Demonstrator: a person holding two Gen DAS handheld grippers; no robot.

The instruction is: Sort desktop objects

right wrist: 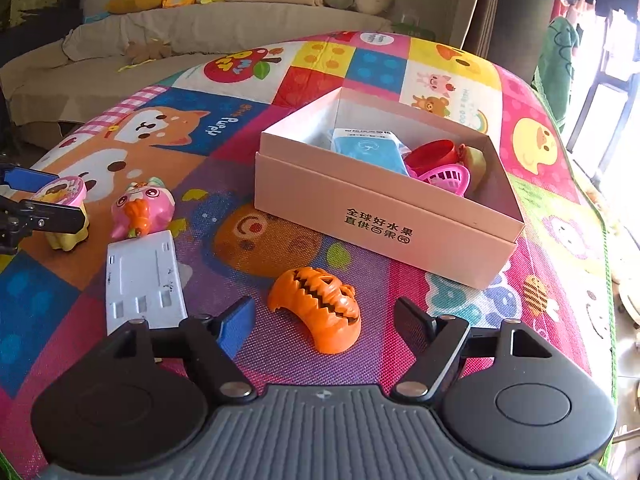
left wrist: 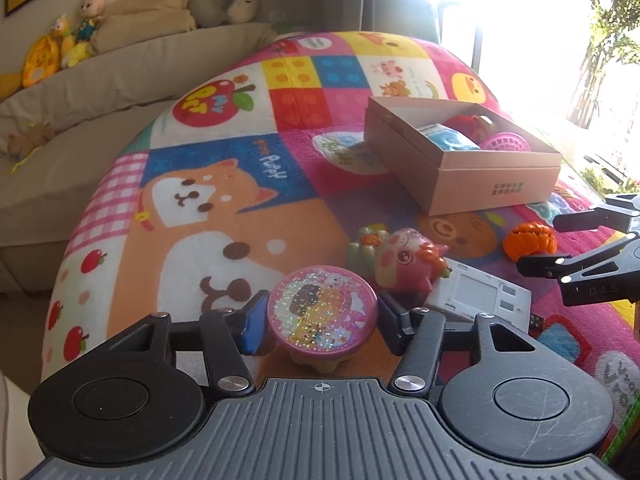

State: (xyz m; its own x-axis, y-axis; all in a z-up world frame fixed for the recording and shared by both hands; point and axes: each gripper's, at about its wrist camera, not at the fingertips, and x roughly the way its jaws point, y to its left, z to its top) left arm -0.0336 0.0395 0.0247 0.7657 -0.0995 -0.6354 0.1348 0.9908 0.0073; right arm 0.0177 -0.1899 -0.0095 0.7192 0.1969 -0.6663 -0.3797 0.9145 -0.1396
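Right wrist view, fingers (right wrist: 324, 320) spread around orange pumpkin (right wrist: 320, 312), left fingers (left wrist: 320, 322) gripping glitter-topped toy (left wrist: 322, 312), mat (left wrist: 272, 164) reads "Puppy"

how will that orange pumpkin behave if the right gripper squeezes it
The orange pumpkin looks like a hollow plastic half-shell, so probably light and stiff. Its curved, ridged sides may slip between the pads. It rests on an edge, so a push would likely rock it.
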